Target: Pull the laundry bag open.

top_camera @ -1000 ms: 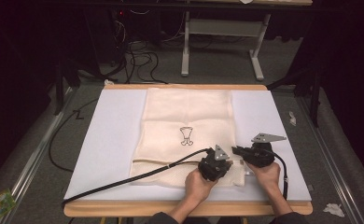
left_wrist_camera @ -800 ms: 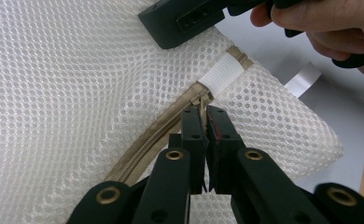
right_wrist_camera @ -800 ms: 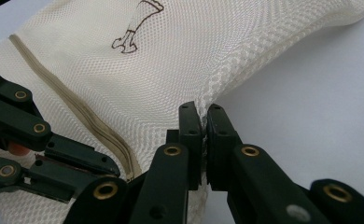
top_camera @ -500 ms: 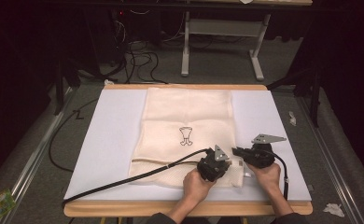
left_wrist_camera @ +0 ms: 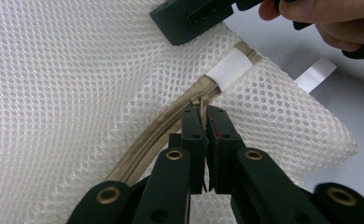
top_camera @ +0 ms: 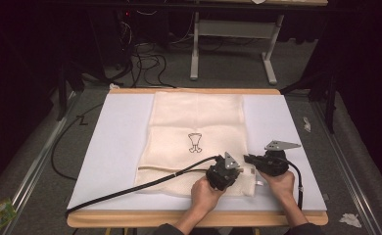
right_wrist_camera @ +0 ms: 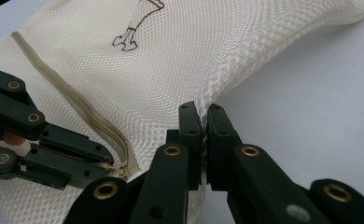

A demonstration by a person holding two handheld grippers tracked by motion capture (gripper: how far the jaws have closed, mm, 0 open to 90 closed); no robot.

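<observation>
A cream mesh laundry bag with a small dark printed figure lies flat on the white mat. Its tan zipper runs along the near end toward a white elastic tab. My left gripper is shut on the zipper pull just short of that tab; in the high view the left gripper sits at the bag's near right corner. My right gripper is shut on the bag's mesh edge, right beside the left gripper. In the high view the right gripper points left at that corner.
The mat covers a wooden table. A black cable trails left from my left gripper across the bag and mat. A white label sticks out of the bag's corner. Desk legs and cables stand on the floor beyond.
</observation>
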